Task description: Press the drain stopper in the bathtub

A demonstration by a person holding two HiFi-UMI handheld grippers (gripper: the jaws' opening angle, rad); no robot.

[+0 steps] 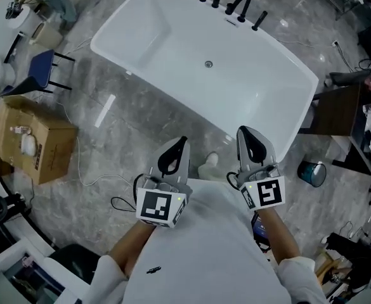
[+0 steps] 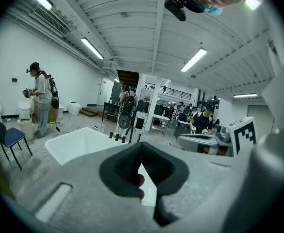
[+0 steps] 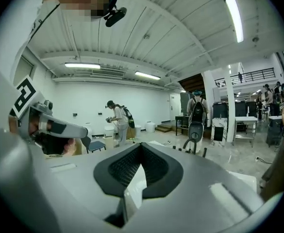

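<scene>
A white bathtub (image 1: 172, 27) lies diagonally on the grey marble floor in the head view. Its small round drain stopper (image 1: 208, 64) sits in the middle of the tub bottom. I hold both grippers close to my chest, well short of the tub's near rim. The left gripper (image 1: 181, 142) and the right gripper (image 1: 243, 133) point forward, jaws shut with nothing between them. In the left gripper view the shut left gripper (image 2: 142, 144) looks over the bathtub (image 2: 78, 142) toward the room. The right gripper (image 3: 142, 145) is also shut. Neither gripper view shows the stopper.
Black faucet fittings (image 1: 238, 6) stand on the tub's far rim. A cardboard box (image 1: 36, 141) and a blue chair (image 1: 42, 68) are at the left. A dark cabinet (image 1: 337, 109) and a teal can (image 1: 312, 173) are at the right. A white bottle (image 1: 209, 166) stands near my feet. A person (image 2: 40, 98) stands farther off.
</scene>
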